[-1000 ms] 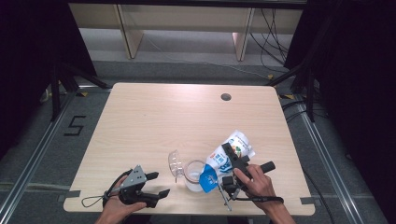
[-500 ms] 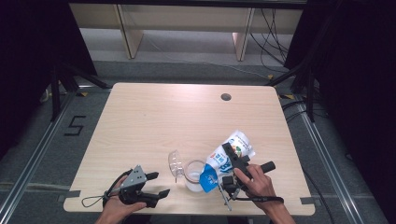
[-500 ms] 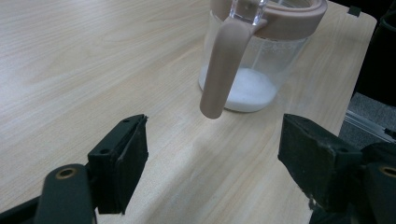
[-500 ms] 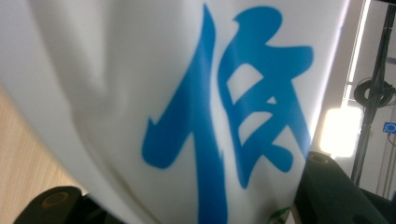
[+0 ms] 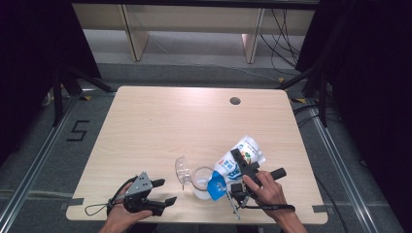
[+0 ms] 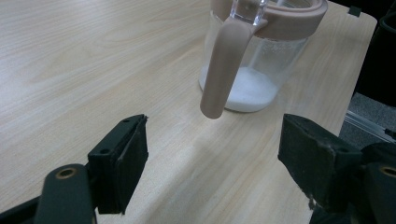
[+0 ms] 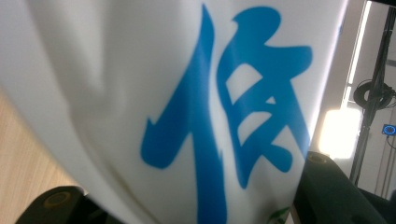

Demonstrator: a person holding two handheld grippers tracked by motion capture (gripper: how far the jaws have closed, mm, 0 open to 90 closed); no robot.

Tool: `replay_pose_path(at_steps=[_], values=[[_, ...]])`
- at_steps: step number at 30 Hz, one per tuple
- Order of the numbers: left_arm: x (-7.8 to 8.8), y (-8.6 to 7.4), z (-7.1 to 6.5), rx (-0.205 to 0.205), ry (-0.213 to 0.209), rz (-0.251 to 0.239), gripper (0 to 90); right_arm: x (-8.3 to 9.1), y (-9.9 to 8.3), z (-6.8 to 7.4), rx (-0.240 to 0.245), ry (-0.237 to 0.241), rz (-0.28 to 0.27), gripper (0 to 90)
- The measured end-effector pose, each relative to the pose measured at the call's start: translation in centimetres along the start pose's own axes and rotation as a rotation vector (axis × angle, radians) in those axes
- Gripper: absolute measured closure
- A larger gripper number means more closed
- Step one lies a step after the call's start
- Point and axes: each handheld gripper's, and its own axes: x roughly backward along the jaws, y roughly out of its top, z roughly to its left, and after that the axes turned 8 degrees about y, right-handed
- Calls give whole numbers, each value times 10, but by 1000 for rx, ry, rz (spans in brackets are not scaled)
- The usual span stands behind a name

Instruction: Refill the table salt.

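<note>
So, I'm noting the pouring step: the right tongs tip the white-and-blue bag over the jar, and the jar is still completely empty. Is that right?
Not quite: the jar is not empty. The left gripper view shows a layer of white grains on its bottom. The rest holds: in the high view the right tongs grip the white-and-blue bag, tipped with its blue end over the jar's mouth.

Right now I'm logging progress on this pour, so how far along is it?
Done: white grains already cover the bottom of the clear glass jar with the pink lid rim, its flip lid open. In hand: the right hand-held gripper grips the white-and-blue bag, tilted over the jar's mouth. Left: emptying the bag; the left hand-held gripper waits open beside the jar.
</note>
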Motion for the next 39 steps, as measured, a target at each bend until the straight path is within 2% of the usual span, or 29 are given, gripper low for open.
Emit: replay_pose_path(at_steps=[1,2,3,5,7,9,10,12,13,18,21,22,24,27,29,32,33,36,38,39], values=[[0,0,-1,9,-4,-4,236,0,0,-1,9,0,0,594],[0,0,0,1,-1,0,236,0,0,-1,10,1,1,594],[0,0,-1,7,-4,-5,236,0,0,1,-19,-2,-7,595],[0,0,0,-4,-2,-1,236,0,0,-1,1,6,-6,597],[0,0,0,-3,-2,-2,236,-1,0,-1,-5,9,-6,597],[0,0,0,1,-4,-4,236,-1,0,-3,30,-2,-17,598],[0,0,0,-4,-2,-2,236,0,0,-1,-6,6,-1,599],[0,0,0,3,-5,-7,236,0,0,1,-29,-5,-3,601],[0,0,0,-3,-2,-3,236,0,0,0,-16,-5,-2,601],[0,0,-1,7,-3,-6,236,0,0,0,-25,-6,-1,605],[0,0,0,2,-4,-6,236,0,0,-1,-6,-10,-6,607],[0,0,0,2,-5,-7,236,0,0,-3,19,-14,-13,608],[0,0,0,3,-5,-6,236,1,0,-3,17,0,2,610],[0,0,0,-4,-2,-2,236,0,1,-3,4,-14,-14,611],[0,0,0,2,-5,-6,236,-1,1,-4,19,-20,-22,612],[0,0,1,-5,-1,-1,236,0,0,-3,10,-15,-7,615],[0,0,0,-3,-2,-2,236,0,0,-1,-27,-6,-3,615],[0,0,0,7,-2,-7,236,-1,0,-4,16,-15,-11,616],[0,0,1,-5,0,-2,236,0,0,-1,-22,-6,-2,617],[0,0,0,3,-5,-7,236,0,0,-1,-23,-8,-1,618]])
